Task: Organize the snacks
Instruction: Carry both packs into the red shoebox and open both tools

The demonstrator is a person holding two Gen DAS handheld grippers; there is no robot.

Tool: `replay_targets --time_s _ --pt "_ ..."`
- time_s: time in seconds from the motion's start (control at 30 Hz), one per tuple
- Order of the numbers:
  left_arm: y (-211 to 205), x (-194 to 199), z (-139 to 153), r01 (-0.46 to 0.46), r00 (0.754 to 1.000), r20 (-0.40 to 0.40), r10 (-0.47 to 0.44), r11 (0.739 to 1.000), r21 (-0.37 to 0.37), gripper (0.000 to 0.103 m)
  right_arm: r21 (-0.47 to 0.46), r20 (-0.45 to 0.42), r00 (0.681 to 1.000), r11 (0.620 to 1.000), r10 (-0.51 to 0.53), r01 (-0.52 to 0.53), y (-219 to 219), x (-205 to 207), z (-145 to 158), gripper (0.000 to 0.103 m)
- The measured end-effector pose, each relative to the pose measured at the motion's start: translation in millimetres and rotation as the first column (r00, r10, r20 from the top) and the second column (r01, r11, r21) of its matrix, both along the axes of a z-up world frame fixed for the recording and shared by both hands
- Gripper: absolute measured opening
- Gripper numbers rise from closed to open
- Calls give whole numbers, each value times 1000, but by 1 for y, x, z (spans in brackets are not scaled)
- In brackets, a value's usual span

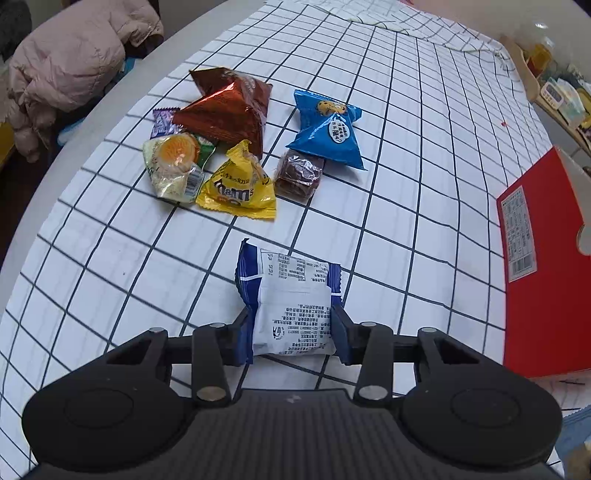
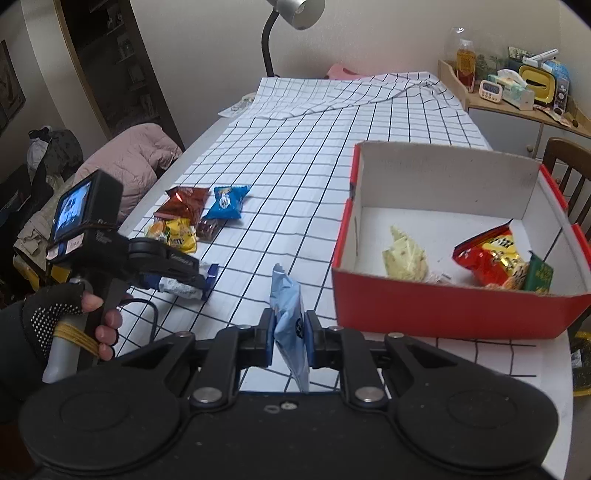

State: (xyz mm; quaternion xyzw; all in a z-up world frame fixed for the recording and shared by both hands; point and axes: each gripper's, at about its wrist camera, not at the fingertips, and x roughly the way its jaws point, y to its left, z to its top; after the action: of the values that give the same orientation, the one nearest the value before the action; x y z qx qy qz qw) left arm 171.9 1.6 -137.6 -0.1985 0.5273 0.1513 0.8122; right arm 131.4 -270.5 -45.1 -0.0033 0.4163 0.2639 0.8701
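Observation:
My left gripper [image 1: 293, 328] is shut on a blue-and-white snack packet [image 1: 291, 299], held just above the checked tablecloth; it also shows in the right wrist view [image 2: 184, 286]. My right gripper [image 2: 290, 338] is shut on a light blue packet [image 2: 288, 321], held on edge left of the red box [image 2: 443, 306]. The box holds a pale green packet [image 2: 404, 258], a red-and-yellow bag [image 2: 491, 258] and a small green packet [image 2: 539, 275]. A pile of snacks lies beyond: brown bags [image 1: 225, 107], a yellow M&M's bag [image 1: 238, 186], a blue packet [image 1: 327, 129], a clear-wrapped brown sweet [image 1: 299, 173] and an orange-and-white packet [image 1: 173, 162].
The red box's side [image 1: 539, 266] stands at the right of the left wrist view. A pink coat [image 1: 74, 55] lies on a seat past the table's left edge. A desk lamp [image 2: 291, 14] stands at the far end. A shelf with clutter [image 2: 517, 88] and a wooden chair [image 2: 569, 173] are at the right.

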Motion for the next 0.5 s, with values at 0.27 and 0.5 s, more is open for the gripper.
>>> replay_targets --time_s 0.27,0.5 --pt "-7 -10 23 17 999 46 -16 1000 -20 17 10 34 999 1000 4 -4 -18 7 16 14" --pt "-9 -9 23 3 999 49 -2 1000 -13 14 14 46 999 1000 13 -13 -22 13 18 14"
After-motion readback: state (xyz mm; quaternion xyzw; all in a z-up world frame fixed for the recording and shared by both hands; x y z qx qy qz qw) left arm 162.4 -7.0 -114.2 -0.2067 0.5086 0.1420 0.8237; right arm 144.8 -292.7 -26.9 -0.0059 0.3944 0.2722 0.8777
